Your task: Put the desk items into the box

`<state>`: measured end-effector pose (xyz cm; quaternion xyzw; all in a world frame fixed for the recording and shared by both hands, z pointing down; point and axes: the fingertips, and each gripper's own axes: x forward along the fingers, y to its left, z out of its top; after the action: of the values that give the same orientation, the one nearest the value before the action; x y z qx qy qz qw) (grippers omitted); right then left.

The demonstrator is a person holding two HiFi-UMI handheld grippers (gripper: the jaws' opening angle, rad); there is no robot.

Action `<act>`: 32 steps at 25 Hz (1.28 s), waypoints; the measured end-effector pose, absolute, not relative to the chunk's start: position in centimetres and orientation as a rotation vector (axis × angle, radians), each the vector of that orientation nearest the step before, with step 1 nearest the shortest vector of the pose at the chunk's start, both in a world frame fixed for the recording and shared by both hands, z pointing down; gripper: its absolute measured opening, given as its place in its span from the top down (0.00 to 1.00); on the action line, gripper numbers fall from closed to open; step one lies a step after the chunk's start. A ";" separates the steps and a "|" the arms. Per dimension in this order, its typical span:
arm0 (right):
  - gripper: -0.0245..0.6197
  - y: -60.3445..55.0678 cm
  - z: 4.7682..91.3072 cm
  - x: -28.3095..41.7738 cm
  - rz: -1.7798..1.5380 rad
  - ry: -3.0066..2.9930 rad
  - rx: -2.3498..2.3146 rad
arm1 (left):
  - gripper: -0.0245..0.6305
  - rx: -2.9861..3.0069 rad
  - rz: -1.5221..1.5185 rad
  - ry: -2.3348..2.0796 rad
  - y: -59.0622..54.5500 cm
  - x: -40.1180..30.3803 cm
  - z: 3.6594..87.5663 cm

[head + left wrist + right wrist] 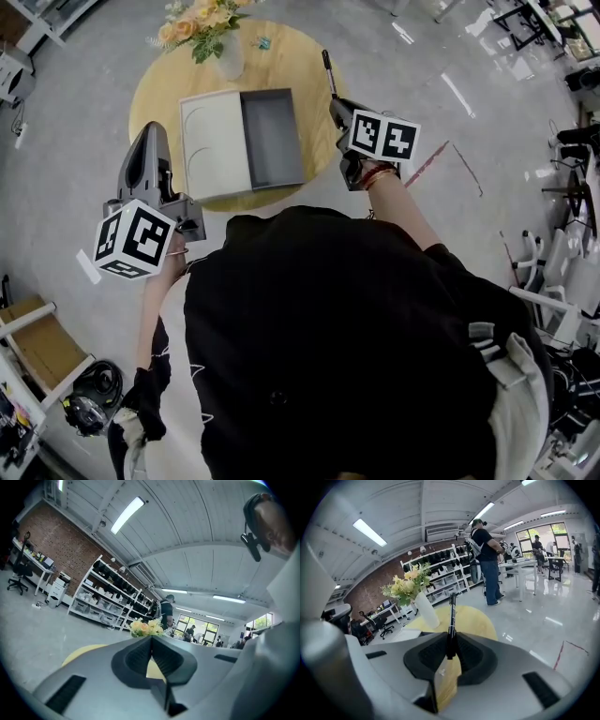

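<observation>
An open grey box lies on the round yellow table, with its white lid next to it on the left. My right gripper hovers at the table's right edge, just right of the box, shut on a black pen that sticks out ahead of the jaws. In the right gripper view the pen rises from between the closed pads. My left gripper hangs off the table's left edge, shut with nothing in it; its pads meet.
A white vase of yellow flowers stands at the table's far side, a small teal item beside it. A person stands beyond the table near shelving. Red tape marks the floor at right.
</observation>
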<state>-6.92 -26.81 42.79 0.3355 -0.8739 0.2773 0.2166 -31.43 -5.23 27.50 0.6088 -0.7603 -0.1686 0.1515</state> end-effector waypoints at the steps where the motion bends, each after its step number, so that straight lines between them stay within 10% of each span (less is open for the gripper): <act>1: 0.86 -26.8 42.3 -7.4 0.764 -2.440 0.916 | 0.95 1.740 -0.485 -2.191 -5.1 -31.5 27.5; 32: 0.86 -29.2 39.9 -11.7 0.671 -2.551 0.302 | 0.95 1.254 -0.562 -2.511 -2.2 -24.2 28.6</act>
<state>-11.74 -29.23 39.93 0.1104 -0.9325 0.2452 0.2411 -24.22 -2.15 28.58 0.4339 -0.8687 -0.1944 0.1392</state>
